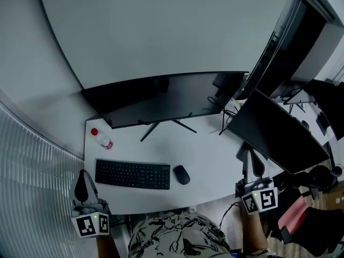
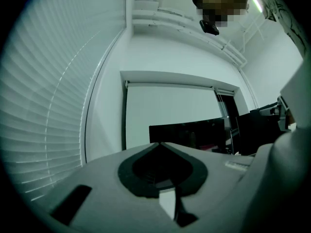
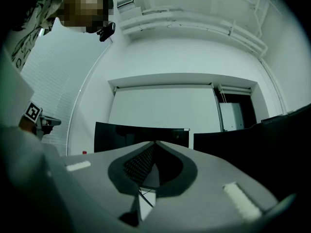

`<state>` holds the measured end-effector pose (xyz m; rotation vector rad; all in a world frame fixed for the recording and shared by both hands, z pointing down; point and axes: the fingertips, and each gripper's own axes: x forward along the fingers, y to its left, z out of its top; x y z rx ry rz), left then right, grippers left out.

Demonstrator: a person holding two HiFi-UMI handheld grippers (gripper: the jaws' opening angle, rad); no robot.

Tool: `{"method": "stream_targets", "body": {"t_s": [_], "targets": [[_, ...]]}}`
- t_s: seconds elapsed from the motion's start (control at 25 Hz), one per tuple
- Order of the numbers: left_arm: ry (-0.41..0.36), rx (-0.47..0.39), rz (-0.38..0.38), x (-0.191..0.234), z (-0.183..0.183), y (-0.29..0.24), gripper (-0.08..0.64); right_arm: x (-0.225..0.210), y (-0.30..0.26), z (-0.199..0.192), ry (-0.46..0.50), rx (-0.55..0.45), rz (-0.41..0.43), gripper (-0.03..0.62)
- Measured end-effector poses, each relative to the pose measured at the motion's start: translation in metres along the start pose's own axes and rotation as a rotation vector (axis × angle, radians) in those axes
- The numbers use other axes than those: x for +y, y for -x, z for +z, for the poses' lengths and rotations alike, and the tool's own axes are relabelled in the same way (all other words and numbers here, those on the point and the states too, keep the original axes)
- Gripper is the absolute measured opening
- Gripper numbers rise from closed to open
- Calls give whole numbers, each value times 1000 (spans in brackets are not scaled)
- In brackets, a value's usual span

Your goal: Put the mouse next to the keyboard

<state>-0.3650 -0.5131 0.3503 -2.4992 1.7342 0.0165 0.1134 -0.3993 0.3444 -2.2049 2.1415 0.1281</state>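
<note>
— Mouse (image 1: pixel 181 174): where is it?
— On the bench (image 1: pixel 215 149), near the front edge, just right of the keyboard (image 1: pixel 133 174), with a thin gap between them.
— And the tongs?
— Left tongs (image 1: pixel 81 186) hover off the bench's front left corner, jaws closed on nothing. Right tongs (image 1: pixel 251 165) are off the front right corner, also closed and empty.
</note>
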Motion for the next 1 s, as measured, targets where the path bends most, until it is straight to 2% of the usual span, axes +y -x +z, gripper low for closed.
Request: {"method": "stream_targets", "body": {"t_s": [0.44,1.0], "targets": [[-10,-16,-15,1,9,1,-2,7,-3,-6,-6,21,11,5],[16,-32,-27,-7,13,0,-2,15,-3,-9,-18,34,31,5]]}}
